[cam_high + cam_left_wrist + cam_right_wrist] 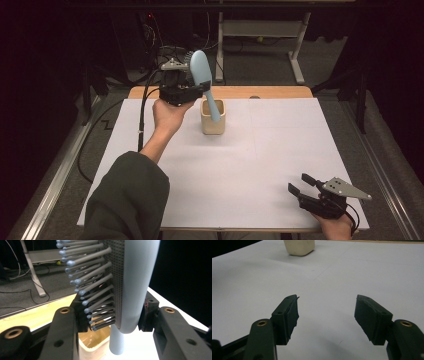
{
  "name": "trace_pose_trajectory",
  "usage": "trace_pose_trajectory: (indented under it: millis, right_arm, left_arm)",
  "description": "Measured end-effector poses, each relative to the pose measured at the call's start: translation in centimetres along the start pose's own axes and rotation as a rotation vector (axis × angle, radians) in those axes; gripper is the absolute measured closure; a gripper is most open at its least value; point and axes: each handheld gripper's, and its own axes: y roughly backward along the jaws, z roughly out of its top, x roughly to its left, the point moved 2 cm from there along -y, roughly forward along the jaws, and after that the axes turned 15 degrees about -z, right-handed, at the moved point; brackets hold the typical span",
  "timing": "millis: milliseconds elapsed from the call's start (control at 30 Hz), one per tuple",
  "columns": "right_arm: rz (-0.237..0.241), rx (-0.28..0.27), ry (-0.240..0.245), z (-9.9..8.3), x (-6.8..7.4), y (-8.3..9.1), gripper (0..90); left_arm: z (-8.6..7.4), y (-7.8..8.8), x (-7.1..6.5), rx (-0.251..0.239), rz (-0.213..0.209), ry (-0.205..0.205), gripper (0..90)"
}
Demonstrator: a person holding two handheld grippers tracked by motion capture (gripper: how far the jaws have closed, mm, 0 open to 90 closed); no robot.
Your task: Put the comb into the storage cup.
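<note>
Pale blue plastic was seen in the upper middle of the high view, where a hairbrush [201,75] was clamped at the base of its head by the left gripper [197,89]. The brush was held nearly upright, its head above the jaws and tilted slightly to the left, its handle slanting down to the right into a cream square cup [213,117] standing on the white table cover [280,150]. The left hand [169,114] was raised off the surface, palm under the gripper body, with the forearm and dark green sleeve [127,200] running up from the lower left of the frame. In the left gripper view the grey bristles [92,287] were pointed to the left of the frame, and the brush head was pressed between the two black jaws, the cup lying below them.

At the lower right corner of the high view the right gripper [300,185] was held low over the cover, its jaws aimed toward the upper left and spread wide with nothing between them. In the right gripper view the cup [299,246] was seen far off at the top edge
</note>
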Motion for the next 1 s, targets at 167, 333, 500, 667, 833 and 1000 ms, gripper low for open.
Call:
trace_pose_trajectory:
  millis: [167,333,500,667,833,1000]
  right_arm:
    - [-0.003,0.001,-0.003,0.0,-0.2,-0.1,36.0]
    - [-0.002,0.000,-0.004,0.0,-0.2,-0.1,36.0]
    - [0.003,0.001,-0.001,0.0,-0.2,-0.1,36.0]
    - [0.002,0.000,-0.004,0.0,-0.1,-0.1,36.0]
    - [0.005,-0.001,-0.001,0.0,-0.1,-0.1,36.0]
    - [0.007,-0.002,0.002,0.0,-0.1,-0.1,36.0]
  left_arm:
    - [0.3,-0.4,0.5,-0.007,0.015,0.007,54.7]
    - [0.5,-0.9,1.1,-0.002,0.046,0.010,54.7]
    - [0.5,-1.3,1.7,-0.009,0.070,0.020,54.7]
    - [0.3,-1.7,2.3,-0.003,0.089,0.025,54.6]
    - [0.1,-2.1,2.8,-0.007,0.104,0.034,54.5]
    - [0.0,-2.5,3.1,-0.004,0.122,0.035,54.5]
